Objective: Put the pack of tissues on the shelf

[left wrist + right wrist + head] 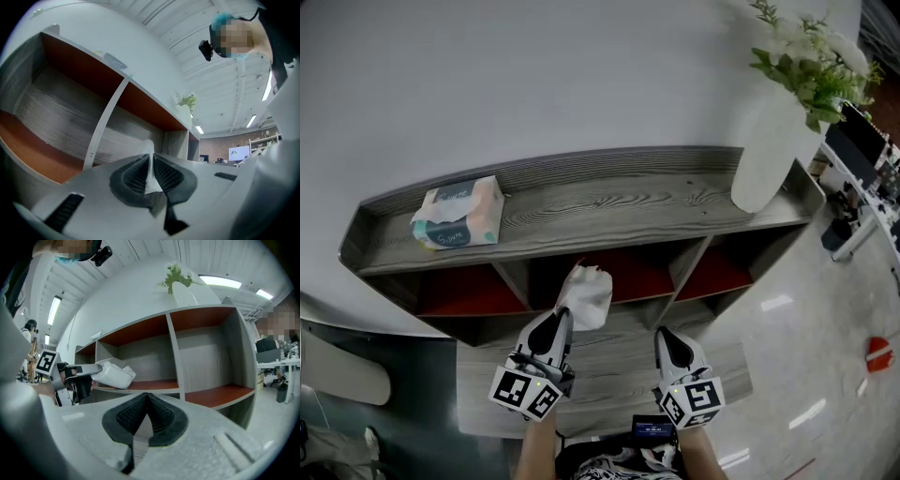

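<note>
Left tongs (562, 321) are clamped on the thin wrapper edge of the white pack of tissues (587, 294). They hold it at their 12 o'clock before the shelf's (628, 202) middle bay, likely for insertion. Right tongs (667, 339) are together, empty, idle at 3 o'clock.

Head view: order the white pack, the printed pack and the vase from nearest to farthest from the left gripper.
1. White pack: pinched in the left gripper.
2. Printed pack: on top of the shelf, left end.
3. Vase: on top too, right end.
</note>
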`<state>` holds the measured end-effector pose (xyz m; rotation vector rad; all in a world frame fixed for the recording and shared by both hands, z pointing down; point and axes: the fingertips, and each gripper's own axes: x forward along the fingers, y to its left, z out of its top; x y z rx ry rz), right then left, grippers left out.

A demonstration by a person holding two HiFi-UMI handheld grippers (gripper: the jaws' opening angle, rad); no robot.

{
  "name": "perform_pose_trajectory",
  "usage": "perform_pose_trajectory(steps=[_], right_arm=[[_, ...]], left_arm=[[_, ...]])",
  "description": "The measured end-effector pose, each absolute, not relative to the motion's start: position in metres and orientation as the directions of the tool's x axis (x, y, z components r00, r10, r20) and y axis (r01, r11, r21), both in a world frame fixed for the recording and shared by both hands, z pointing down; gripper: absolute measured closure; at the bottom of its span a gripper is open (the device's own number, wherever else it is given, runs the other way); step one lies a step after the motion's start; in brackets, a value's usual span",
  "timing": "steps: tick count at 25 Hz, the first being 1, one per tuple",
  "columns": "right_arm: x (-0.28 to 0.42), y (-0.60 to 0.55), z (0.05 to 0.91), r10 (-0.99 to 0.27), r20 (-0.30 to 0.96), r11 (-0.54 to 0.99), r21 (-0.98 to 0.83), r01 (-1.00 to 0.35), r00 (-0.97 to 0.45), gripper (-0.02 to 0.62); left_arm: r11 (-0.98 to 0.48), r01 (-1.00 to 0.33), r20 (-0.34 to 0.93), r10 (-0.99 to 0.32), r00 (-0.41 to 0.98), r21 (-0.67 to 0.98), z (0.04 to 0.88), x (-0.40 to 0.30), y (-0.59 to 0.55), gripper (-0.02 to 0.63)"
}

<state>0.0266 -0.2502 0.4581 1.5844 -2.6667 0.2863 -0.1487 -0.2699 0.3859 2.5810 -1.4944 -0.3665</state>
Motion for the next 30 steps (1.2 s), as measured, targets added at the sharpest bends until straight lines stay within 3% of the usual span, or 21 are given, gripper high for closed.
perform_pose_trajectory(steps=[30], right_arm=[[0.024, -0.299, 0.476, -0.865, 0.141, 0.456, -0.179, -0.872, -0.481, 0.591]], left_arm=[[-0.438, -0.886, -0.071, -0.899, 0.432, 0.154, 0.398, -0.148, -0.317, 0.586]])
